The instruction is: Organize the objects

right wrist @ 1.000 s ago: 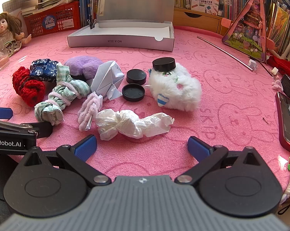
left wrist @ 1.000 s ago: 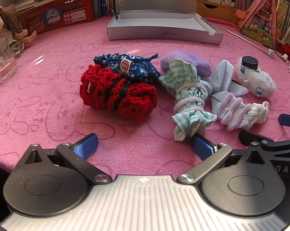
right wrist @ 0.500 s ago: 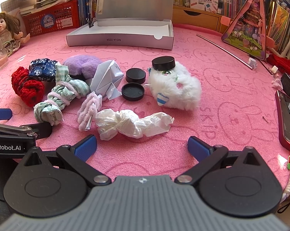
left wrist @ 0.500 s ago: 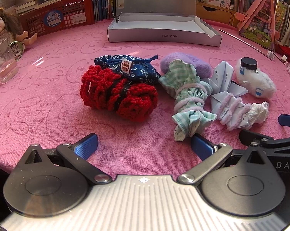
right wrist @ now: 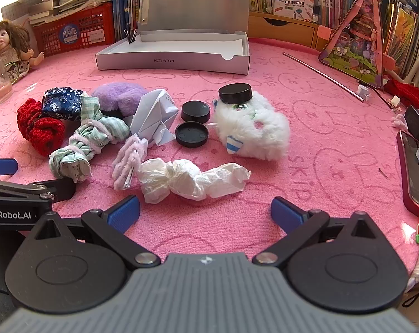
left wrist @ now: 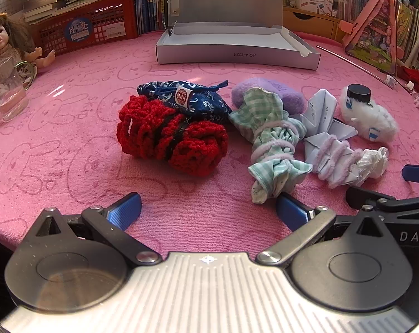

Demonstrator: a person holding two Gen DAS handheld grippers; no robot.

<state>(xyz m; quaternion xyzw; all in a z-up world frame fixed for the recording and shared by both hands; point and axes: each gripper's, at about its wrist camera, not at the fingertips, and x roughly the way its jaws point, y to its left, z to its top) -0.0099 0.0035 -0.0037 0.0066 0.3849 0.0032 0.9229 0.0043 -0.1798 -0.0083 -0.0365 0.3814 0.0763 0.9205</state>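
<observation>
While both tools sit low at the near edge of the pink mat (right wrist: 306,116), the stock on it reads as follows.

Left gripper (left wrist: 208,211): jaws spread wide, nothing between them; right finger just beside the near end of the green checked cloth bundle (left wrist: 270,141).
Right gripper (right wrist: 205,208): jaws spread wide, nothing held; crumpled white plastic bag (right wrist: 192,179) lies just ahead of it.

Items in the central cluster, left to right:
- Red knitted piece (left wrist: 170,138), with a dark band across it, touching the blue patterned pouch (left wrist: 185,101) behind it.
- Green checked cloth bundle, wound with a lilac fuzzy cord, leaning against the purple plush lump (right wrist: 117,94).
- Folded white paper (right wrist: 153,113), beside a second small paper bundle wrapped in lilac cord (right wrist: 127,161).
- Two black round lids (right wrist: 192,134), flat on the mat, between the folded paper and the white fluffy toy (right wrist: 253,130).
- Third black lid (right wrist: 235,93), resting on top of the white fluffy toy.

Background:
- Open grey box (right wrist: 173,61), lid raised, at the far side, well apart from the cluster.
- Doll (left wrist: 4,41) and glass cup (left wrist: 6,91), far left.
- Red basket (right wrist: 76,33) with books, back left.
- Red phone (right wrist: 416,172), right edge.
</observation>
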